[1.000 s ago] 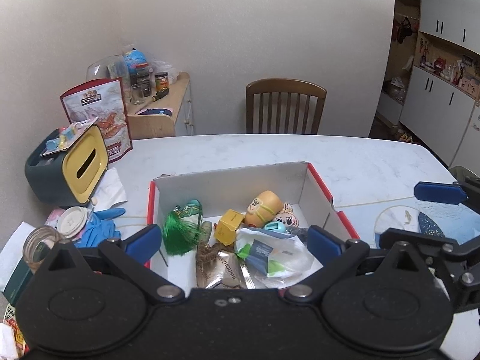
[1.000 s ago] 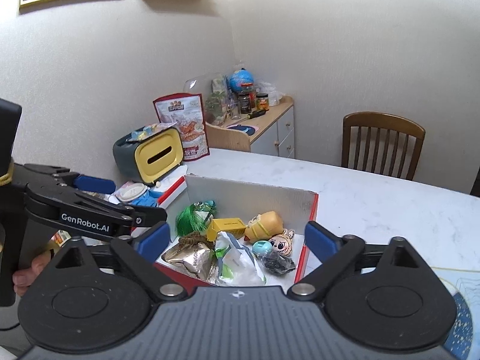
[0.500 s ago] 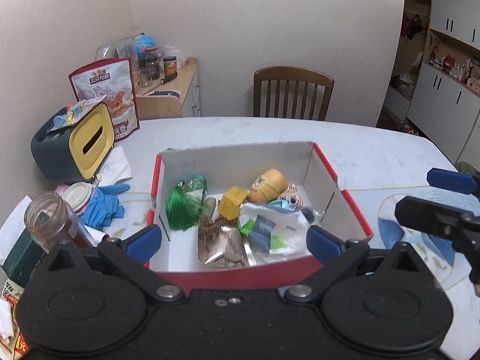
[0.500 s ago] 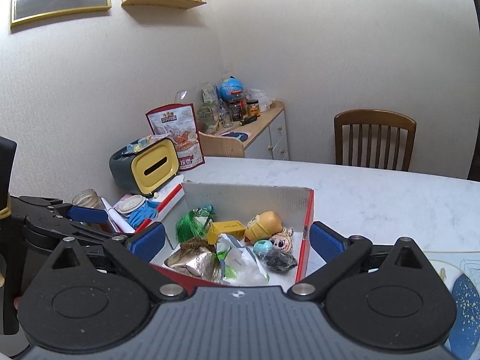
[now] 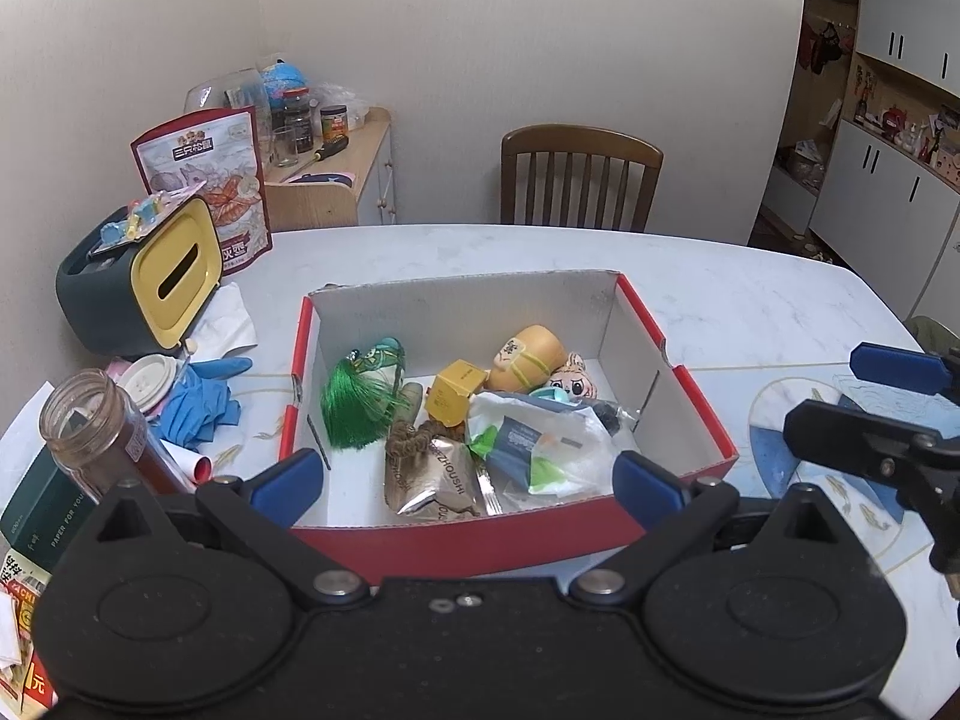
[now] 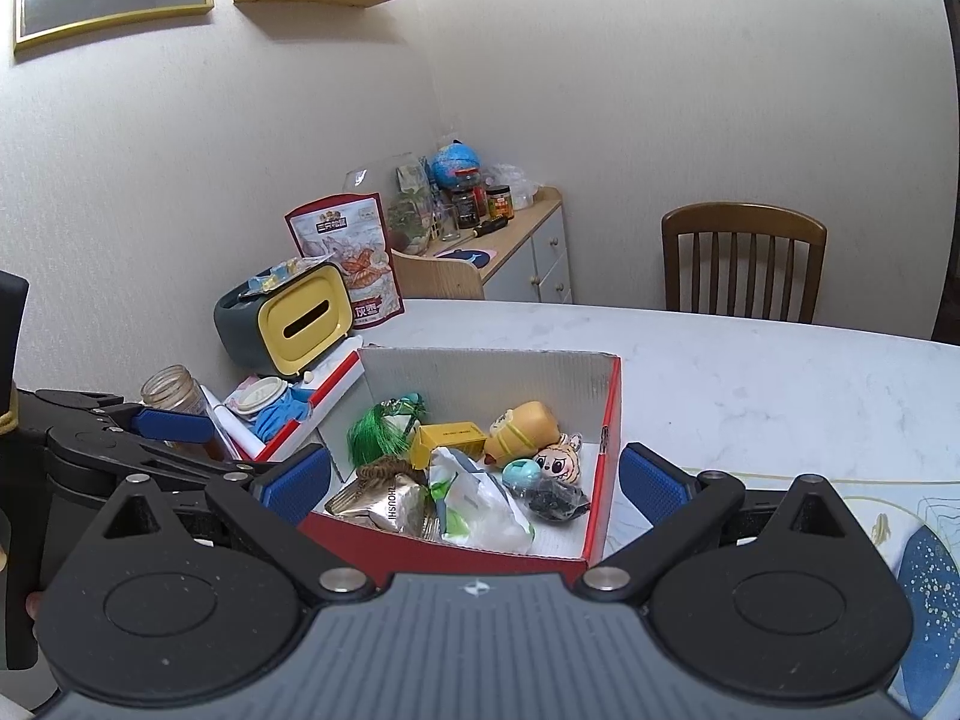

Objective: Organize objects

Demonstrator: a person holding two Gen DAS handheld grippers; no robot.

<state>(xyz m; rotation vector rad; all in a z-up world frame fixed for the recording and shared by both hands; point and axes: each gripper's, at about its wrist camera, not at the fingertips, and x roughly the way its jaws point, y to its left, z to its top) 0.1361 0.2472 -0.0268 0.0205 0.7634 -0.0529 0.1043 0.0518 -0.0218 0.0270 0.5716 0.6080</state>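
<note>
Red-walled and lined in grey card, the box (image 5: 672, 363) sits mid-worktop (image 5: 750, 300) already holding a jumble: green tassel (image 5: 354, 402), yellow carton (image 5: 453, 393), tan plush (image 5: 528, 357), foil packet (image 5: 432, 477), plastic bag (image 5: 540, 444). Much of the sorting looks done, I'd judge. Left of the box a jar (image 5: 93, 426), blue gloves (image 5: 201, 402) and a lidded cup (image 5: 147, 378) lie loose, probably next to go, though whether they belong inside is unclear. Both left tongs (image 5: 468, 471) and right tongs (image 6: 474, 477) hover before the box, spread wide, pinching nothing.
</note>
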